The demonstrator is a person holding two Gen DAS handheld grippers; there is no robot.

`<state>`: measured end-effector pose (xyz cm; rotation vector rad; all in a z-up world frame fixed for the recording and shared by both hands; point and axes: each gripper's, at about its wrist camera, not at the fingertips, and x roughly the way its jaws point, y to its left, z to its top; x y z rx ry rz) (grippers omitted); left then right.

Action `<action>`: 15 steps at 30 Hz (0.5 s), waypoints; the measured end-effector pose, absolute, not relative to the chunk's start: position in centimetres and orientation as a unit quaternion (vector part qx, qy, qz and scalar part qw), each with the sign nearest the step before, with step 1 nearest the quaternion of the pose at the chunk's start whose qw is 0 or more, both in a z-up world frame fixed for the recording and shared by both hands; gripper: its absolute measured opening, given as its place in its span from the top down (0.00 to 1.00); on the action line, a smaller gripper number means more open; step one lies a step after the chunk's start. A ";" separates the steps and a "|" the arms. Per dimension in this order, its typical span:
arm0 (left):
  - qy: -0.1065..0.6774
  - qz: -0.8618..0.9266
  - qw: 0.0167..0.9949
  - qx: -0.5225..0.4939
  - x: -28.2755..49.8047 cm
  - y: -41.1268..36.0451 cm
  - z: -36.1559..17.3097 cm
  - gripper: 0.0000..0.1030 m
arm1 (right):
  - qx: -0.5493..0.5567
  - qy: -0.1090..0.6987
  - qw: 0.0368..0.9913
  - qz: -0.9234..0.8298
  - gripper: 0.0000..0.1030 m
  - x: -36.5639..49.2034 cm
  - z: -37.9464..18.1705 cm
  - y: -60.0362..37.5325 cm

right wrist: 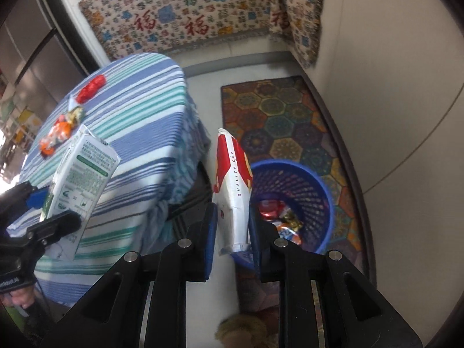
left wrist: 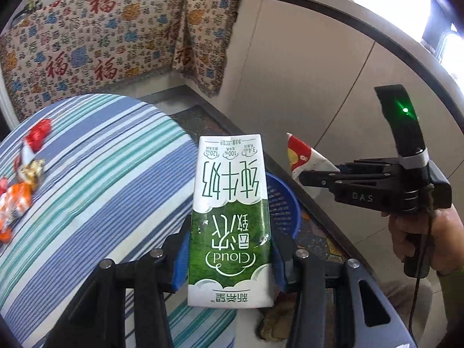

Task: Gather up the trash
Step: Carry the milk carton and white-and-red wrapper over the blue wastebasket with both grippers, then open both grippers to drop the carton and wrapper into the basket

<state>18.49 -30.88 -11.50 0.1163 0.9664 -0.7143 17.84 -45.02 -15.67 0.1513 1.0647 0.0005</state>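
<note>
My left gripper (left wrist: 230,256) is shut on a green and white milk carton (left wrist: 230,217), held in the air beside the striped table; the carton also shows in the right wrist view (right wrist: 82,179). My right gripper (right wrist: 232,229) is shut on a flattened red and white paper cup (right wrist: 233,179), held just left of a blue mesh basket (right wrist: 316,185) on the floor. The basket holds several wrappers (right wrist: 278,214). The cup (left wrist: 301,156) and right gripper (left wrist: 319,179) also show in the left wrist view, above the basket (left wrist: 282,203).
Several red and orange wrappers (left wrist: 26,171) lie on the blue striped tablecloth (left wrist: 101,174). A patterned mat (right wrist: 284,121) covers the floor under the basket. A curved white cabinet wall (right wrist: 391,87) stands to the right, and a patterned cloth (right wrist: 188,14) hangs behind.
</note>
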 end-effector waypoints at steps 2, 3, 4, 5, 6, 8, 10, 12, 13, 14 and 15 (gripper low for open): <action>0.464 -0.348 0.812 0.061 19.0 -33.6 -12.7 0.55 | 0.083 0.518 0.851 -0.014 0.79 18.3 -17.3 -47.2; 0.468 -0.352 0.808 0.064 19.2 -34.6 -13.4 0.55 | 0.087 0.524 0.847 -0.020 0.79 18.6 -18.2 -48.3; 0.473 -0.353 0.804 0.066 19.4 -35.7 -14.1 0.55 | 0.091 0.529 0.843 -0.023 0.79 18.9 -19.0 -49.2; 0.479 -0.353 0.801 0.068 19.7 -36.7 -15.0 0.55 | 0.096 0.534 0.840 -0.025 0.79 19.2 -19.9 -50.1; 0.485 -0.352 0.797 0.067 20.0 -37.7 -16.0 0.55 | 0.102 0.537 0.837 -0.027 0.79 19.5 -20.6 -51.0; 0.495 -0.347 0.793 0.069 20.7 -39.5 -17.7 0.55 | 0.111 0.541 0.833 -0.031 0.79 20.1 -22.1 -52.5; 0.505 -0.340 0.791 0.063 21.5 -40.8 -19.4 0.55 | 0.121 0.542 0.831 -0.035 0.79 20.5 -23.3 -53.7; 0.514 -0.334 0.789 0.053 22.5 -41.7 -21.0 0.55 | 0.134 0.544 0.827 -0.039 0.79 20.9 -24.6 -55.0; 0.518 -0.331 0.787 0.050 22.9 -42.2 -21.7 0.54 | 0.138 0.547 0.825 -0.041 0.79 20.9 -25.2 -55.4; 0.521 -0.330 0.786 0.048 23.2 -42.7 -22.4 0.54 | 0.142 0.551 0.821 -0.041 0.79 21.0 -25.8 -55.8; 0.524 -0.328 0.785 0.045 23.7 -43.0 -23.0 0.54 | 0.146 0.553 0.819 -0.040 0.79 21.2 -26.2 -56.2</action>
